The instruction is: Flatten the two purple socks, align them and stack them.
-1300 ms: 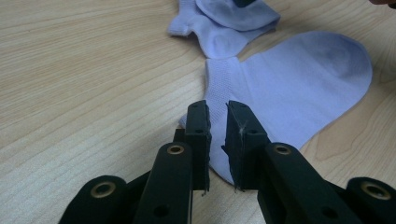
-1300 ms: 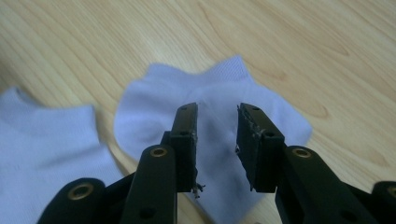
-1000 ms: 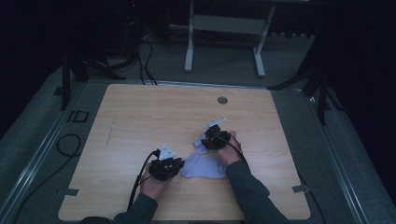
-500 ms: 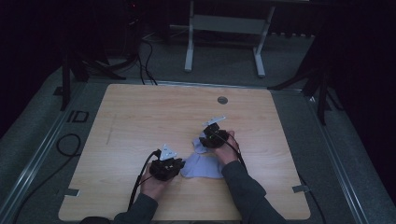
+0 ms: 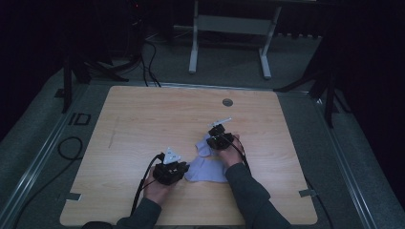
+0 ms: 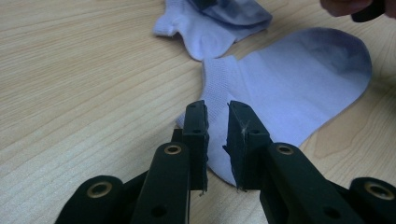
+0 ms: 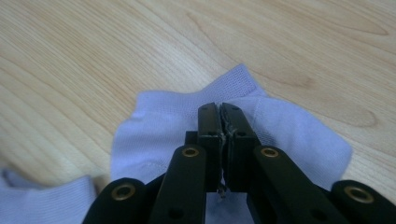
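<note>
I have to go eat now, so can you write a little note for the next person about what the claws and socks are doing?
Left claw: partly open over the near flat pale lilac cotton sock, not gripping.
Right claw: just closed, pinching the far crumpled pale lilac sock.
Both socks lie side by side on the light wooden table.
Done: one sock gripped.
Left: likely grip the other and pair them.

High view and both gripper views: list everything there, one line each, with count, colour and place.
socks: two, pale lilac, near middle of the table, one beyond the other
table: one, light wood, centre
round insert: one, grey, far edge of tabletop
stand: one, grey metal, floor beyond the table
left claw: one, black, jaws slightly apart over the near sock's cuff
right claw: one, black, just closed on the far sock
</note>
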A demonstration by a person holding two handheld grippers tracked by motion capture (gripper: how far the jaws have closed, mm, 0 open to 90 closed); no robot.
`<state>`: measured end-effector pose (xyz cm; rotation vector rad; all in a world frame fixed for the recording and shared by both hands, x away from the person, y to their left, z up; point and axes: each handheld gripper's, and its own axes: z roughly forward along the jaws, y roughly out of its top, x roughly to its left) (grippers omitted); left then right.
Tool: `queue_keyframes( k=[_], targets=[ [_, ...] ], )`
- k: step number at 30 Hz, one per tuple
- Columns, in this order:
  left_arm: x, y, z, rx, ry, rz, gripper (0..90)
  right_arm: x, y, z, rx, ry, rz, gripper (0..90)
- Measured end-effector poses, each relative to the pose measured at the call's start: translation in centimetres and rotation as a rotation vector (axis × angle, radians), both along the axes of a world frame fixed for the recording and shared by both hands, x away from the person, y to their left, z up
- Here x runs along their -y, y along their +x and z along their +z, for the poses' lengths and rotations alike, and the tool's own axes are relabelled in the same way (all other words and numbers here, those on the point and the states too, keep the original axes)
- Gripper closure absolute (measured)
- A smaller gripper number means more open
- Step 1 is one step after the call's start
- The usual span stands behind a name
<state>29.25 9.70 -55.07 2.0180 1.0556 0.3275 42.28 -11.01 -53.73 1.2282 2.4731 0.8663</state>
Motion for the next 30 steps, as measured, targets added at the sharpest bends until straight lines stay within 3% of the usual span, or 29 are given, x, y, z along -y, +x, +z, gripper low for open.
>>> queue_keyframes(
  k=[6, 13, 21, 26, 30],
  targets=[
    [0.0, 0.0, 0.1, 0.002, 0.002, -0.001, 77.5, 1.3, -0.6, 1.9, 0.034, 0.051, -0.006, 87.5],
    [0.0, 0.0, 0.0, 0.001, 0.004, -0.001, 77.4, 4.4, -0.8, 3.7, 0.049, 0.110, -0.057, 87.4],
    [0.0, 0.0, 0.0, -0.003, 0.002, 0.002, 77.2, 7.4, -0.9, 3.1, 0.027, 0.113, -0.113, 87.1],
    [-0.1, 0.0, 0.0, -0.003, 0.002, 0.003, 77.2, 7.9, -1.2, 3.1, 0.028, 0.115, -0.119, 87.1],
    [-0.1, 0.0, 0.0, -0.001, -0.004, 0.007, 77.2, 8.1, -1.4, 3.2, 0.038, 0.082, -0.122, 86.7]
  ],
)
